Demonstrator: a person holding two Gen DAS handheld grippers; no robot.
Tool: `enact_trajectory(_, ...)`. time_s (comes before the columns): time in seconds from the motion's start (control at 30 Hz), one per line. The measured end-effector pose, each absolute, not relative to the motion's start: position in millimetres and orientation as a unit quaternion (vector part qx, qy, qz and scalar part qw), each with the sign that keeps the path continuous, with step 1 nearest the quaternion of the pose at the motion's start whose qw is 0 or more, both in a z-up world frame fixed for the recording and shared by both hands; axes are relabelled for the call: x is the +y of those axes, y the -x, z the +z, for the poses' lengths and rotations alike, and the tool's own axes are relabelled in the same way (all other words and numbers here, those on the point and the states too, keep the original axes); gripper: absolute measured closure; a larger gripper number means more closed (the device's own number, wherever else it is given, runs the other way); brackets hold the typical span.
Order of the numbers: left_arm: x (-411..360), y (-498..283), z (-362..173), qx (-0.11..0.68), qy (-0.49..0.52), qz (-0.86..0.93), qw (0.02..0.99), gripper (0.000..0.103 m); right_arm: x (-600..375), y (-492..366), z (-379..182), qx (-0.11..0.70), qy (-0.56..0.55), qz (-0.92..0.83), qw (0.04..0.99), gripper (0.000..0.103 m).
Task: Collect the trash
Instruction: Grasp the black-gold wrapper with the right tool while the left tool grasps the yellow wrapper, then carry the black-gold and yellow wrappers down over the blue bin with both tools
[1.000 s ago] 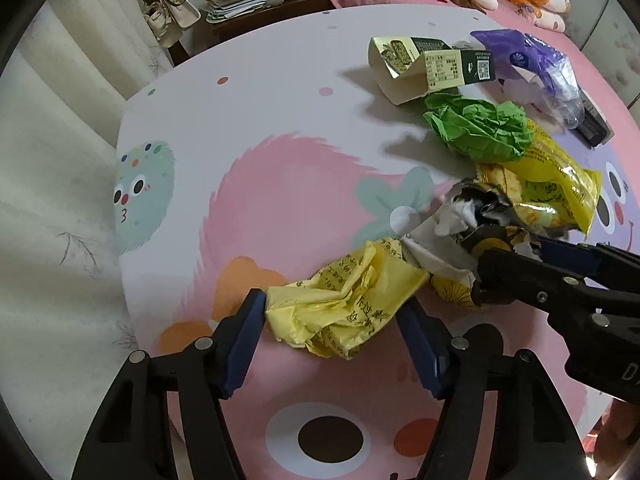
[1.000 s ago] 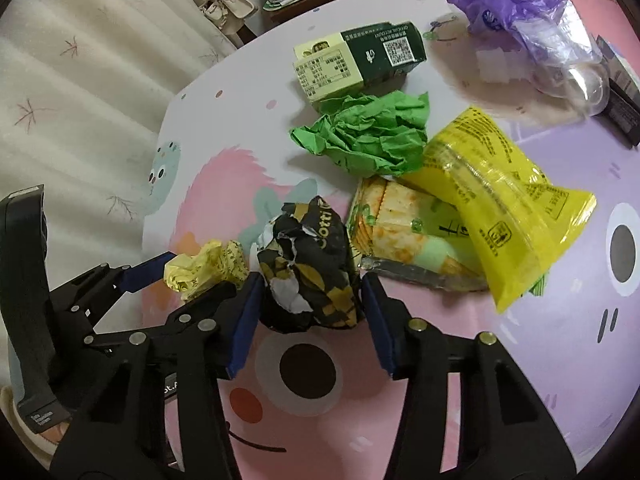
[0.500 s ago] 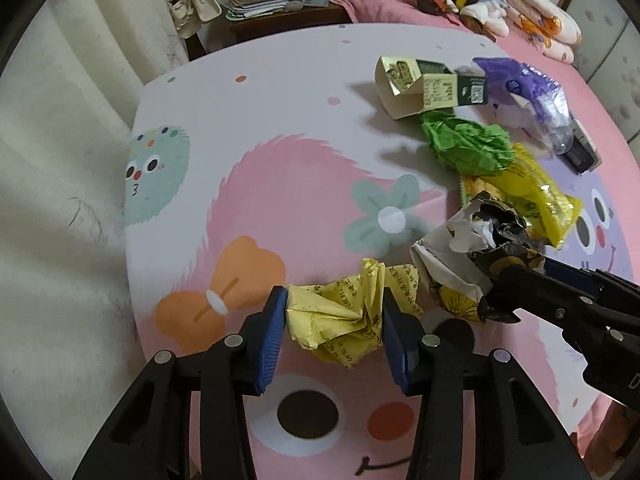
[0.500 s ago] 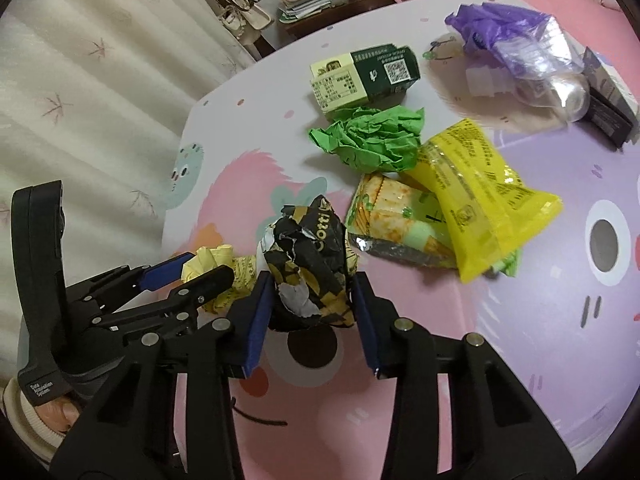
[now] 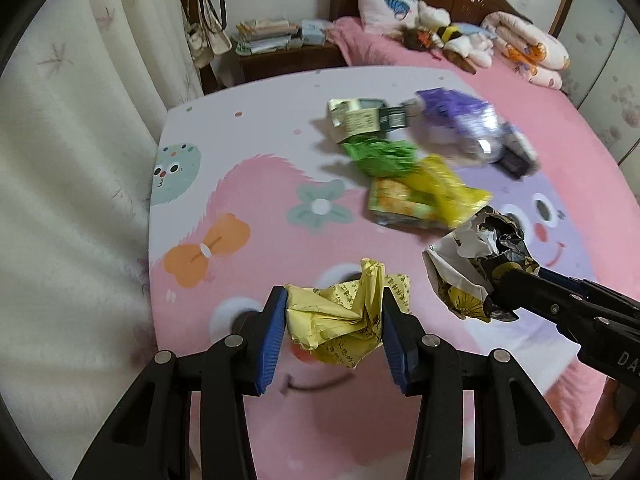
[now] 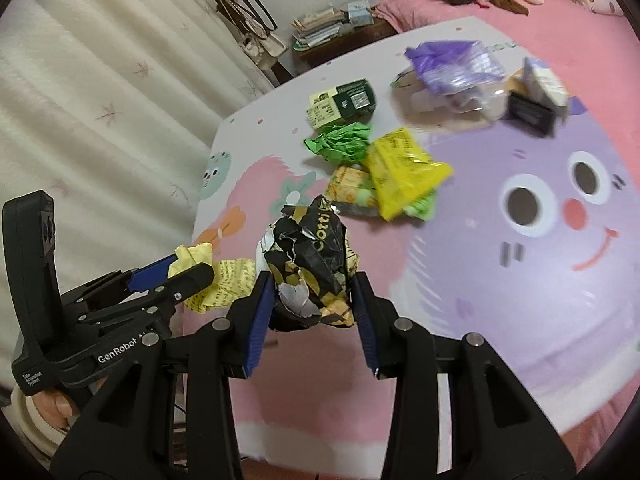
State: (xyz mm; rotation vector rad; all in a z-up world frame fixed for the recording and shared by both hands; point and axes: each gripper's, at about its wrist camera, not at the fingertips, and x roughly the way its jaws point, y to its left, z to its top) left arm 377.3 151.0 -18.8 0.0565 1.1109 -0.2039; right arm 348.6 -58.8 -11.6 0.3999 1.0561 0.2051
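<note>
Trash is leaving the counter [image 5: 256, 160]: left tongs [image 5: 334, 320] are clenching yellow paper [image 5: 340, 316], right tongs [image 6: 314, 292] a black wrapper [image 6: 310, 268], both now lifted at lower centre; remaining litter [image 6: 400, 168] is waiting upper right.

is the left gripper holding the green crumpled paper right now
No, the left gripper is shut on the yellow crumpled paper; the green crumpled paper lies on the table.

Crumpled yellow paper [image 5: 340, 320] and a crumpled black wrapper [image 6: 310, 276] (white inside) are held aloft; green paper [image 6: 340, 142], yellow packet [image 6: 402, 170] lie together.
</note>
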Motion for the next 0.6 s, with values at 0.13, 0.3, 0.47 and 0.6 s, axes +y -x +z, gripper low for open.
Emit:
enact_trajectory(0.13,122,-328,5,0.507,-0.017,-0.088,0.858,0.058,-86,-303,11,0.492,-0.174,0.111,0.846,0.067)
enact_trajectory(0.3,77,-263,26,0.481,-0.005,-0.077,0.873,0.058,-118,-246,33,0.484,-0.145,0.125,0.854,0.067)
enact_trajectory(0.47,37,-201,33,0.467,0.005,-0.067,0.881,0.058,-155,-190,45,0.477,-0.126,0.134,0.86,0.067)
enact_trajectory(0.6,9,-151,26,0.473,0.017,-0.061,0.879,0.058,-179,-143,40,0.491,-0.122,0.143,0.851,0.067)
